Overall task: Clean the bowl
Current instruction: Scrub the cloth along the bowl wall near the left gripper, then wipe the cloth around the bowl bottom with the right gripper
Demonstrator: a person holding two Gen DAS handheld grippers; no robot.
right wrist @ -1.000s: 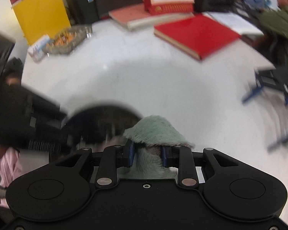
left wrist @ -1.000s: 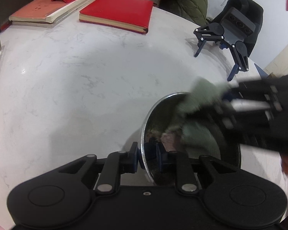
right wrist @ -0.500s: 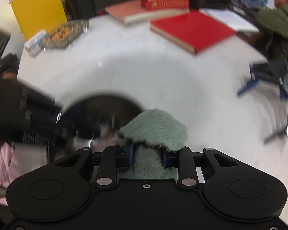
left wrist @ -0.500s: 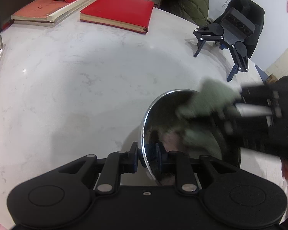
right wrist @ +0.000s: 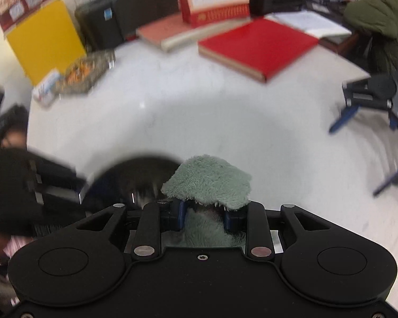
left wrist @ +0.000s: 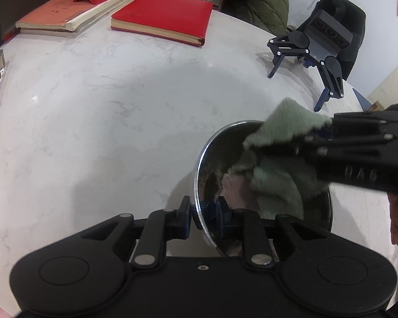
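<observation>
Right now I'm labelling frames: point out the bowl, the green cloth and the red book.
bowl (left wrist: 202,159), left wrist view, on its shiny left rim.
green cloth (right wrist: 208,180), right wrist view, on its fluffy top fold.
red book (left wrist: 167,13), left wrist view, on its cover.

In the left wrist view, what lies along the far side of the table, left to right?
Tan book → red book → spare hand-held gripper lying unused at the table's right edge.

steel bowl tipped on edge on white marble, 4 o'clock in left view, fuzzy green cloth draped inside over upper rim
</observation>
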